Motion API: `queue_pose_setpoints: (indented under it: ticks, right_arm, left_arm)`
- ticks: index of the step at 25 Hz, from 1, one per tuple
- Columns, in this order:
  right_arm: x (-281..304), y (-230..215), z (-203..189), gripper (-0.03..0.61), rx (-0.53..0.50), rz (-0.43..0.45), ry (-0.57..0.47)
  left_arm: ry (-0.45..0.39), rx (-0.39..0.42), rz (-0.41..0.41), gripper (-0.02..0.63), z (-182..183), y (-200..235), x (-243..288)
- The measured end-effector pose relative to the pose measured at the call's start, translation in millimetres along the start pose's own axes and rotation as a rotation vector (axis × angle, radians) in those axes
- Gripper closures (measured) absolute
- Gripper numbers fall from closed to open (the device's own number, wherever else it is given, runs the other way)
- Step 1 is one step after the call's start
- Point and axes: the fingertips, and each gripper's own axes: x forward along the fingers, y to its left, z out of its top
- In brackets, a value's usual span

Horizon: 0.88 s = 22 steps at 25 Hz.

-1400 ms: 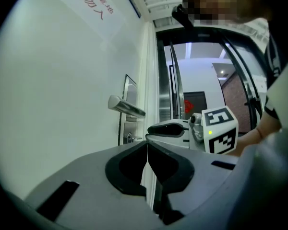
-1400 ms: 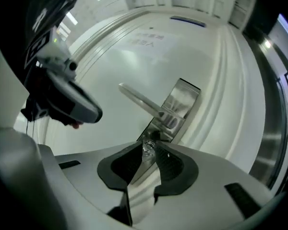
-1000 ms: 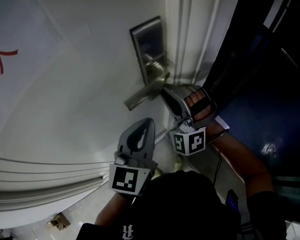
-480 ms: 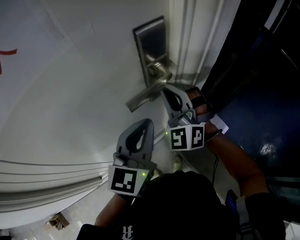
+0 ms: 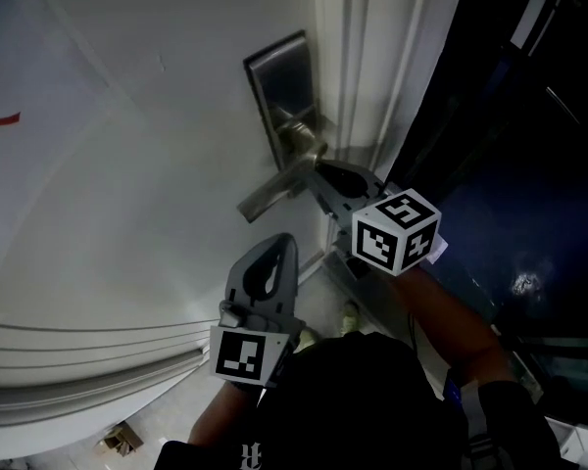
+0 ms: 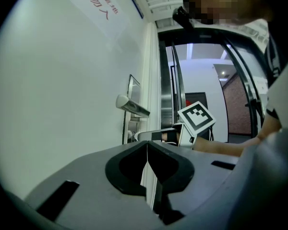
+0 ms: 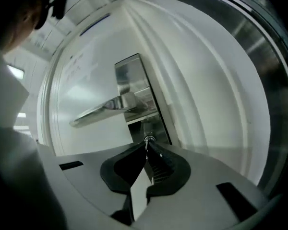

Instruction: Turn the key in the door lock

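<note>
The lock plate [image 5: 277, 91] sits on the white door [image 5: 147, 155], close to the door's edge; the lever [image 5: 274, 186] juts from the plate's middle. The key [image 7: 148, 139] is in the lower part of the plate, just under the lever, and only its small metal head shows. The right hand-held gripper [image 7: 147, 146] has its jaws closed together on that head, tips right against the plate; in the head view it [image 5: 325, 176] reaches in below the lever from the door-edge side, its marker cube [image 5: 396, 231] tilted and well out from the plate. The left hand-held gripper [image 6: 147, 147] has its jaws pressed fully together with nothing between them; it [image 5: 279, 248] hangs below the plate and clear of the lever, touching neither, pointing up along the door. From the left gripper view the plate [image 6: 133, 87] and lever [image 6: 133, 107] stand above the right gripper's cube [image 6: 197, 120].
</note>
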Motion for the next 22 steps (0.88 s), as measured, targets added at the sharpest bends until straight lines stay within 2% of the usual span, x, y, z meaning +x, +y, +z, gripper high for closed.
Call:
queue_pose_setpoints:
  ticks: [2,9,12,16,19,22]
  right_arm:
    - [0,-1,-1,0.555,0.17,0.047,-0.003]
    - [0,-6,-1,0.555,0.635,0.184,-0.031]
    - [-1,-11,-6,0.555,0.779,0.207,-0.026]
    - [0,-9,-7,0.549,0.964,0.292,-0.052]
    - [1,-9,-7,0.545,1.054,0.337,-0.069]
    - [1,-8,-7,0.54,1.1,0.373,-0.085]
  left_arm:
    - [0.0,0.0,0.0,0.605,0,0,0]
    - [0.004,0.002,0.002,0.604,-1,0,-1]
    - [0.005,0.001,0.005,0.604,-1,0,-1]
    - [0.009,0.0,0.006,0.604,-2,-1,0]
    - [0.012,0.001,0.005,0.604,-2,-1,1]
    - [0.013,0.003,0.003,0.604,-2,-3,2]
